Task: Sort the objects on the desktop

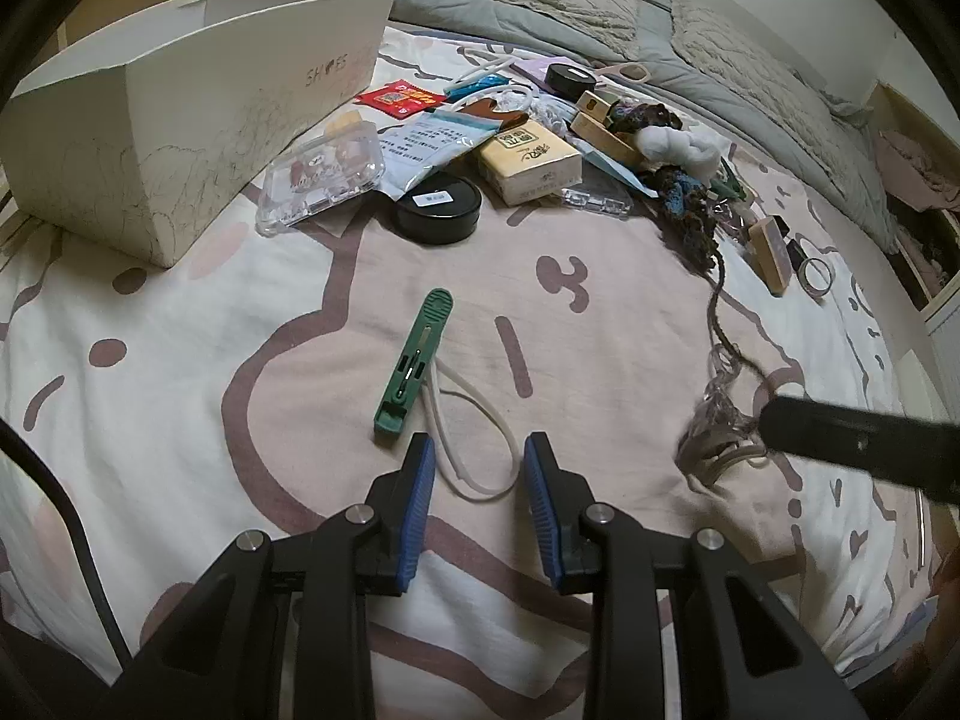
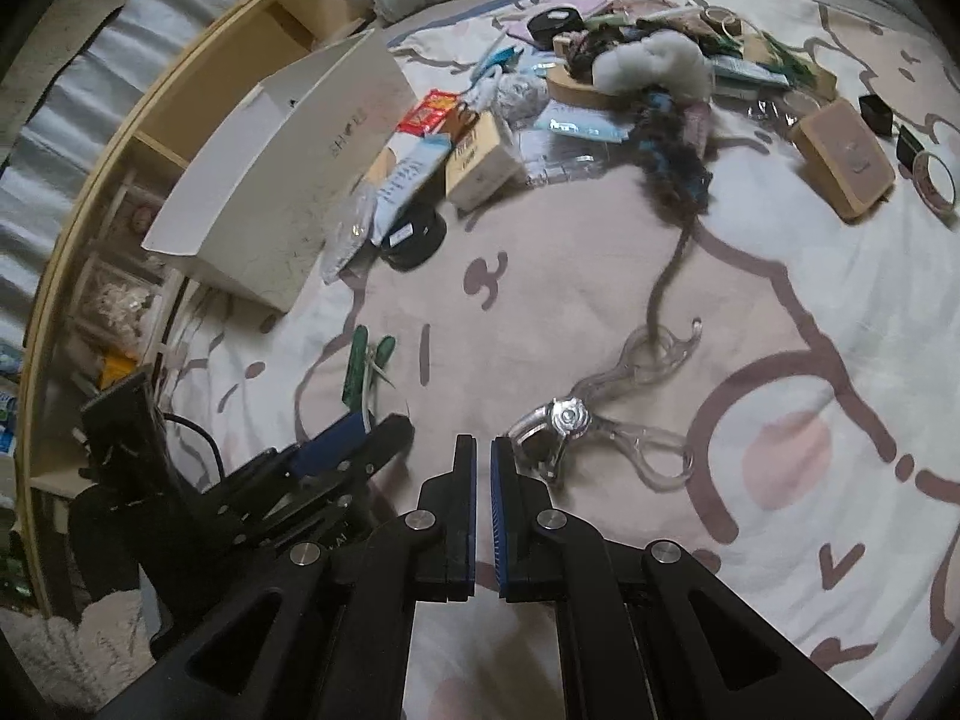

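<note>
My left gripper (image 1: 479, 450) hangs low over the patterned bedsheet (image 1: 600, 324), jaws a little apart and pressing on nothing. A white cord loop (image 1: 480, 420) lies on the sheet between its fingertips. Just left of the cord lies a green clip-like tool (image 1: 414, 360). My right gripper (image 2: 483, 450) is shut and empty, with clear plastic scissors (image 2: 600, 420) touching or nearly touching its right fingertip. In the left wrist view its black tip (image 1: 771, 420) meets those scissors (image 1: 720, 438). The white shoe box (image 1: 180, 138) stands open at the back left.
A pile at the back holds a black round tin (image 1: 438, 207), a tissue pack (image 1: 531, 162), a clear case (image 1: 324, 174), dark yarn (image 2: 672, 162), a wooden block (image 2: 840, 156) and a tape roll (image 2: 936, 180). Wooden shelves (image 2: 180, 120) run along the bed's left side.
</note>
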`<state>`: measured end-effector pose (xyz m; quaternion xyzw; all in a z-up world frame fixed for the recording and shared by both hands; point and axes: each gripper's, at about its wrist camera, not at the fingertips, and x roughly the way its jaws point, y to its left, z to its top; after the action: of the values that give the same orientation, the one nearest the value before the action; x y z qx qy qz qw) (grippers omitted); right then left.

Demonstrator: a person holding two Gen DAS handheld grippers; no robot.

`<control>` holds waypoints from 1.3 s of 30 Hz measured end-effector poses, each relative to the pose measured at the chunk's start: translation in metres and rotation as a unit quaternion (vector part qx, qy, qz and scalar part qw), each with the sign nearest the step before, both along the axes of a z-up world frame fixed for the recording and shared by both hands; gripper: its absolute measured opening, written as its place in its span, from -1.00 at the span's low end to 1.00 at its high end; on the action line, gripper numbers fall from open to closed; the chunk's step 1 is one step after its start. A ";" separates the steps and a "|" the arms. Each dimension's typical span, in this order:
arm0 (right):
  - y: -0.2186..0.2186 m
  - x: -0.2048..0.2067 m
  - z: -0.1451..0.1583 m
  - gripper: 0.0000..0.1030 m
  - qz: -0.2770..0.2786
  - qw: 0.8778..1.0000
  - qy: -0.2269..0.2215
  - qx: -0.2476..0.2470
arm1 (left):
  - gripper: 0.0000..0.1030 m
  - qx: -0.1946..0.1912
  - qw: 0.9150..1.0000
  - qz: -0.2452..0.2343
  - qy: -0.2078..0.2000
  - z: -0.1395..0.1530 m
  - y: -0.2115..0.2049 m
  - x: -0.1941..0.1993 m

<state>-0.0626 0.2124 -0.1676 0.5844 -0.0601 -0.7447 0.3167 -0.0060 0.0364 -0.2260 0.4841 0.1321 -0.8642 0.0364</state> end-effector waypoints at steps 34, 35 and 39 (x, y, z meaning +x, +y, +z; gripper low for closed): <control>-0.006 -0.056 -0.047 -0.19 -0.094 0.987 -0.101 0.086 | 0.13 -0.031 0.998 -0.002 0.049 0.024 -0.007 0.007; -0.009 -0.057 -0.050 -0.34 -0.089 0.987 -0.094 0.099 | 0.13 -0.032 0.998 -0.005 0.052 0.025 -0.006 0.008; -0.011 -0.055 -0.042 -0.57 -0.076 0.991 -0.066 0.084 | 0.13 -0.020 0.998 -0.010 0.062 0.030 -0.010 0.008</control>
<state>-0.1181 0.2012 -0.2091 0.6505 -0.0626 -0.7287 0.2048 0.0019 0.0268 -0.1956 0.4300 0.1121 -0.8954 0.0295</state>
